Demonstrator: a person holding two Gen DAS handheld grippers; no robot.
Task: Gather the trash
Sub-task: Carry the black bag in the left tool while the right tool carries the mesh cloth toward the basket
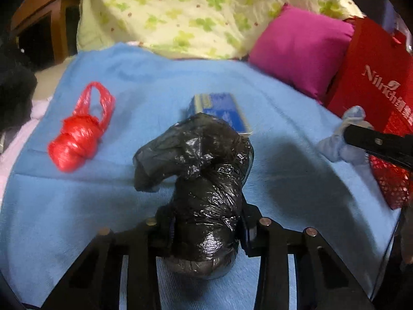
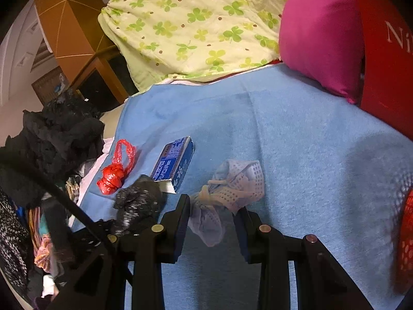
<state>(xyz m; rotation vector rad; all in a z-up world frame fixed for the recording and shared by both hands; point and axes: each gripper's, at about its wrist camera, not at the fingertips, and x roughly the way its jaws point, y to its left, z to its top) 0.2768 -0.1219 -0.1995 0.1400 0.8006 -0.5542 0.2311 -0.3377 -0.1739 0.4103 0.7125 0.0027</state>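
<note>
Left wrist view: the left gripper [image 1: 206, 222] has its jaws clamped on the black bag [image 1: 204, 180], a knotted wad held near the front edge of the blue blanket [image 1: 284, 180], presumably for carrying off as trash. The right gripper [image 2: 211, 222] pinches the blue mesh wad [image 2: 232, 186]; its jaws seem closed on the tail, though contact is partly hidden. The red bag [image 1: 77, 139] and carton [image 2: 173, 165] lie loose. No bin shows; the red tote [image 1: 374, 82] at the right edge may serve.

2 knotted bags [image 1: 201, 180] (1 box [image 1: 222, 111]).
</note>
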